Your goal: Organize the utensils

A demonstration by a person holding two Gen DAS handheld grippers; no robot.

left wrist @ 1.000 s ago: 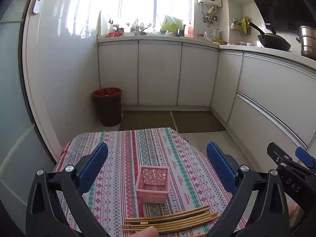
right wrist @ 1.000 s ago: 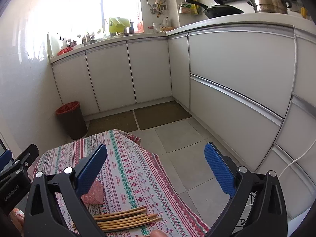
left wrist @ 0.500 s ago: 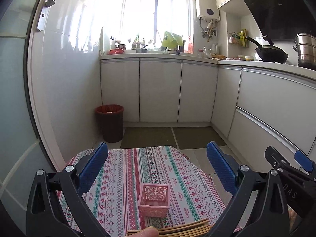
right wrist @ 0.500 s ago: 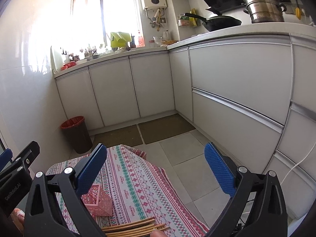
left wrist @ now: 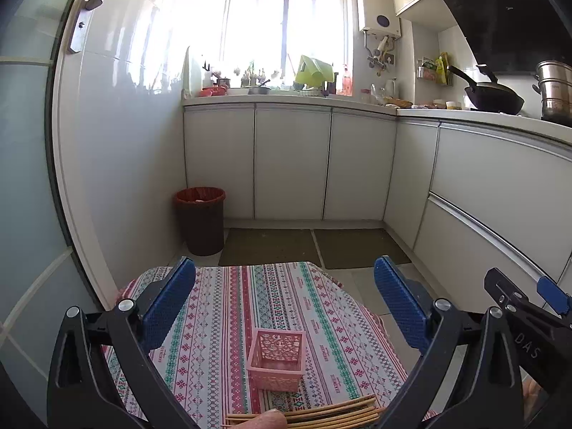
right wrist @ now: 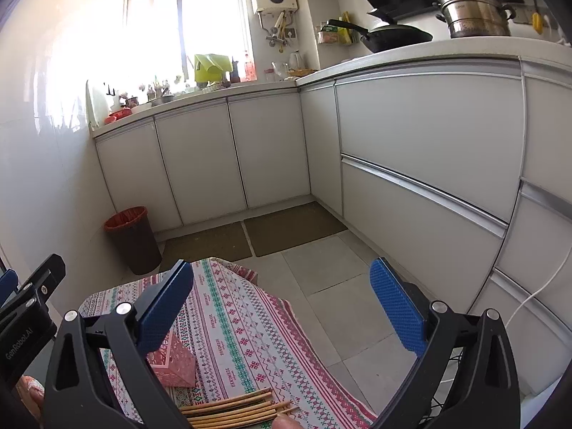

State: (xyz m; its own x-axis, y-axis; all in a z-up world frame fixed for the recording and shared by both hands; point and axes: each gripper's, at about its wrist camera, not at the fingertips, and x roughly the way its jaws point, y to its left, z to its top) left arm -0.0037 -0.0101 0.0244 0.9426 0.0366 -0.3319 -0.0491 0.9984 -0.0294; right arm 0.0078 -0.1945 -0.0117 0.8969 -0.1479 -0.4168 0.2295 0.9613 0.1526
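Note:
A pink lattice basket (left wrist: 276, 361) stands upright on the patterned tablecloth (left wrist: 228, 307); it also shows in the right wrist view (right wrist: 175, 363), partly behind a finger. A bundle of several wooden chopsticks (left wrist: 314, 413) lies flat just in front of the basket, near the table's front edge, also in the right wrist view (right wrist: 236, 409). My left gripper (left wrist: 285, 296) is open and empty, raised above the table behind the basket. My right gripper (right wrist: 282, 298) is open and empty, over the table's right side.
A red-lined bin (left wrist: 200, 220) stands on the floor by the left wall. White cabinets (left wrist: 293, 164) run along the back and right. Two mats (left wrist: 264, 246) lie on the tiled floor. The right gripper's body (left wrist: 525, 318) shows at the right.
Both grippers have tilted up and drawn back, so the basket and chopsticks sit lower in each view. Both stay open; nothing on the table moved.

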